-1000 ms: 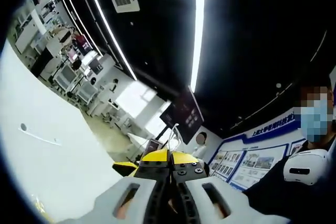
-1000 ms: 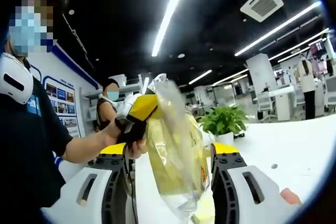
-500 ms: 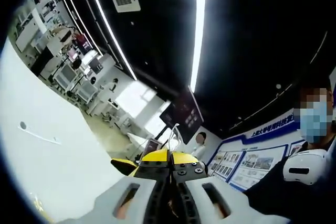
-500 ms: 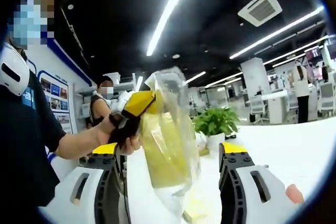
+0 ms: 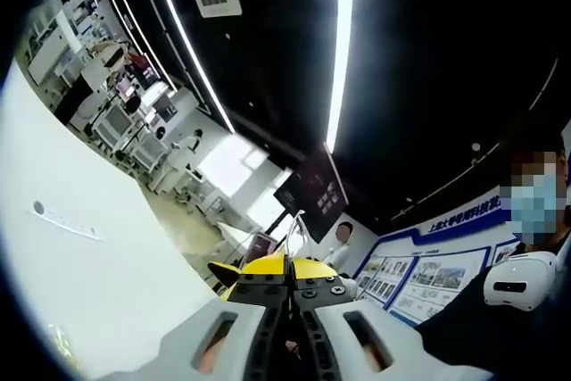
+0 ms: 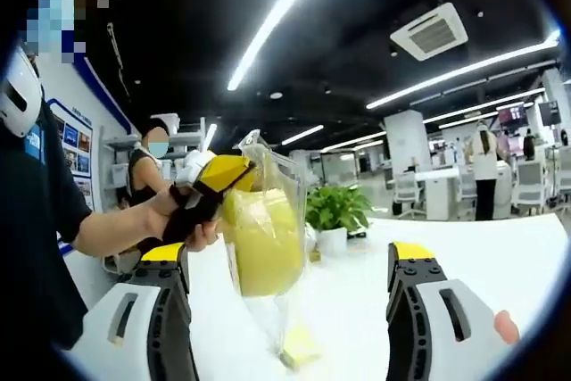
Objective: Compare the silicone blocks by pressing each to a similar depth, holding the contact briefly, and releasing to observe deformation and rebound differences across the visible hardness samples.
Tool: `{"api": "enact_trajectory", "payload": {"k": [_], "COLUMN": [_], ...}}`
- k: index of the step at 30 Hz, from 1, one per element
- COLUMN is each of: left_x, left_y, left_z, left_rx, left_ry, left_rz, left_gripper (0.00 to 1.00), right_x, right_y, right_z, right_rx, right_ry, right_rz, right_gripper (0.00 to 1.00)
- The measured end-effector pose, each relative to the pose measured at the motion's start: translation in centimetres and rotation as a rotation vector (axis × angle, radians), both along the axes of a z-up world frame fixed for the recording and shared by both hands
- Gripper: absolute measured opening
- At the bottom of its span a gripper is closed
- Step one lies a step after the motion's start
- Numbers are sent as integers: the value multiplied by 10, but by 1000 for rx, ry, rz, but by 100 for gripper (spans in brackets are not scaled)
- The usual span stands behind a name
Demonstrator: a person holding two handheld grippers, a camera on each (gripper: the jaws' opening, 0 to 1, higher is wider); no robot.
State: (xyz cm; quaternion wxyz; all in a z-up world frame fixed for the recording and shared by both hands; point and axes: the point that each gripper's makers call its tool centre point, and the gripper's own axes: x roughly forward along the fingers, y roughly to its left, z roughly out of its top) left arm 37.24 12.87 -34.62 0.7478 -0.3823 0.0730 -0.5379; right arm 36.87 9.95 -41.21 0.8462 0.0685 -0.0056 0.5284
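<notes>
In the right gripper view, going from the left edge across, the person's bare forearm (image 6: 107, 225) reaches in and their hand (image 6: 192, 220) grips the left gripper (image 6: 219, 180), whose yellow-tipped jaws are pinched on the top of a clear plastic bag (image 6: 268, 247) and hold it up off the white table (image 6: 500, 256). Yellow silicone blocks (image 6: 263, 252) sit bunched inside the bag, and a smaller yellow piece (image 6: 299, 345) hangs low in its tapering bottom, near the table. To either side rise the right gripper (image 6: 285, 310) jaws, spread wide apart with nothing between them but the dangling bag; a fingertip (image 6: 507, 327) shows at the far right. A potted plant (image 6: 335, 211) stands further back on the table. In the left gripper view the jaws of that gripper (image 5: 287, 287) are pressed together, though the bag itself cannot be made out there. The risk from here looks to be the thin film slipping from the pinch, or the blocks tumbling out unevenly if the bag tips, scattering the samples before any can be pressed. The wide-set right jaws could also snag the loose film if brought in carelessly. The forearm is held roughly level, hand wrapped over the gripper body, bag hanging straight down.
</notes>
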Motion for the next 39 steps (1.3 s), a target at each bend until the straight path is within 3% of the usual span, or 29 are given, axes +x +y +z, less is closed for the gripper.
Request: {"api": "enact_trajectory", "payload": {"k": [10,12,16,19,23,26,33,39], "left_x": [3,4,6,7,9,10,11,15], "left_y": [-2,-2,-2,-3,-2,-3,-6,-10], "left_z": [-9,-11,-16,-21,-28,-31,-38,-49], "left_rx": [7,5,8,18,21,17,21,23], "left_ry": [13,18,24,25,46,58,73,97], "left_rz": [0,3,8,10,11,12,4,4], "left_gripper": [0,0,0,0,0,0,0,0], "right_x": [-15,-12,-19,-29,-41,-50,-73,-91], "right_y": [-24,-34,-49,-63,-81,-90,-119,-133], "right_z": [-4,-14,-23,-26,-44,-52,-94,-116], "right_rx": [22,-27,-55,-39,-58,-72,-103,-106], "right_ry": [-19,2,-20,-40,12,-4,103,145], "right_rz": [-61,-114,-153,-181,-212,-219,-277,-324], "right_gripper": [95,96,96,96,96,88,94,96]}}
